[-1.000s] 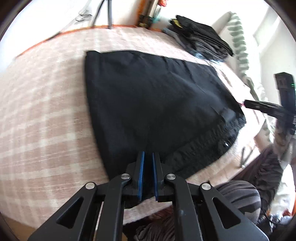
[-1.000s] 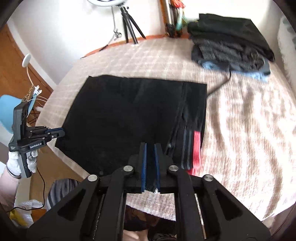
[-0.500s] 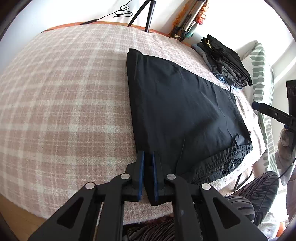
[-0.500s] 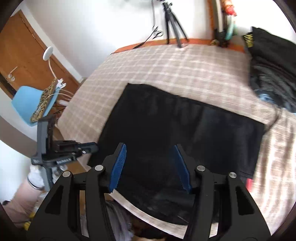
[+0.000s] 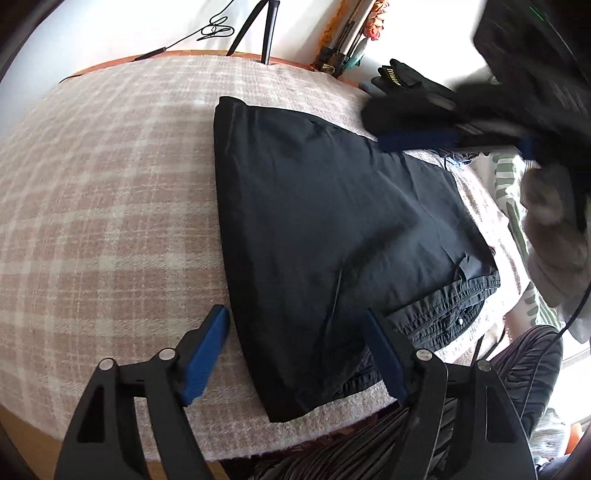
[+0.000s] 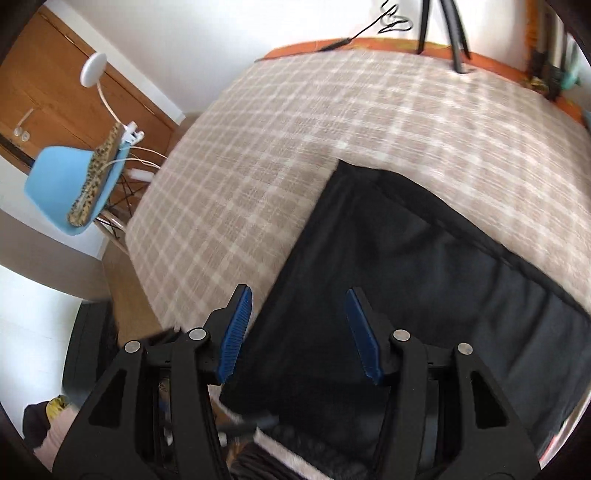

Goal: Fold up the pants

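Since a moment ago the left gripper [image 5: 297, 345] has let go of the near edge of the pants [image 5: 332, 236] and its jaws are opening, blue pads wide apart with the near corner of the black cloth lying between them, untouched. By the same interval the right gripper [image 6: 299, 330] has swung across toward the left end of the garment; its jaws stand parted and hold nothing, with the pants' left edge showing between and beneath the blue pads. In the left wrist view that right gripper is a blurred dark shape at upper right, with a light-gloved hand [image 5: 554, 236] below it. Folded once, the pants lie flat on a pink-and-cream plaid blanket [image 5: 110, 206] covering the bed, waistband at the near right. A stack of dark folded clothes [image 5: 402, 81] sits at the far right, tripod legs [image 5: 266, 29] stand against the white wall, and a blue chair [image 6: 74, 184] stands beside a wooden door [image 6: 48, 85].
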`<state>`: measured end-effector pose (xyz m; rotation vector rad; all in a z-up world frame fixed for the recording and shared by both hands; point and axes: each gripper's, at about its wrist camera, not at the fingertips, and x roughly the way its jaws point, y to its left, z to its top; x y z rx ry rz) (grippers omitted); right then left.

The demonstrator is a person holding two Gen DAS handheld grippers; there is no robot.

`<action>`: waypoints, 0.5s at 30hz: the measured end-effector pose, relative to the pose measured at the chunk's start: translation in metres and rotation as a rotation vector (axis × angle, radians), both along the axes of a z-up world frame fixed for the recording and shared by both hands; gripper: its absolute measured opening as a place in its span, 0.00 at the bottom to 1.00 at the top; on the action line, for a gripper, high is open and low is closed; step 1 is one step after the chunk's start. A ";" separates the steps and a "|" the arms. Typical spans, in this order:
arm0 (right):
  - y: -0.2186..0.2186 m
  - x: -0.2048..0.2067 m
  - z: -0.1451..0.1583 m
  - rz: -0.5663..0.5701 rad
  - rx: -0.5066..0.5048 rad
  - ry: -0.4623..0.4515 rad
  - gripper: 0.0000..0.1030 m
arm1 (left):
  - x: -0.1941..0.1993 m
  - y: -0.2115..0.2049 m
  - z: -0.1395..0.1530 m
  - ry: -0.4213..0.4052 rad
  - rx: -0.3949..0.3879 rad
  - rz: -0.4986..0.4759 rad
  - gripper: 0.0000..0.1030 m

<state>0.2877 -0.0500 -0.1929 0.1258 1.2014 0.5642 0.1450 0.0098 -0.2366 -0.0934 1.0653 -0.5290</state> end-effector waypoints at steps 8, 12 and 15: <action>0.039 0.053 -0.028 -0.048 -0.102 0.096 0.54 | -0.003 0.010 -0.003 -0.015 -0.080 0.023 0.70; 0.063 0.066 -0.037 -0.043 -0.223 0.135 0.54 | -0.002 0.023 -0.004 -0.008 -0.149 0.049 0.70; 0.080 0.067 -0.044 -0.012 -0.340 0.134 0.46 | -0.002 0.027 -0.005 -0.008 -0.170 0.049 0.70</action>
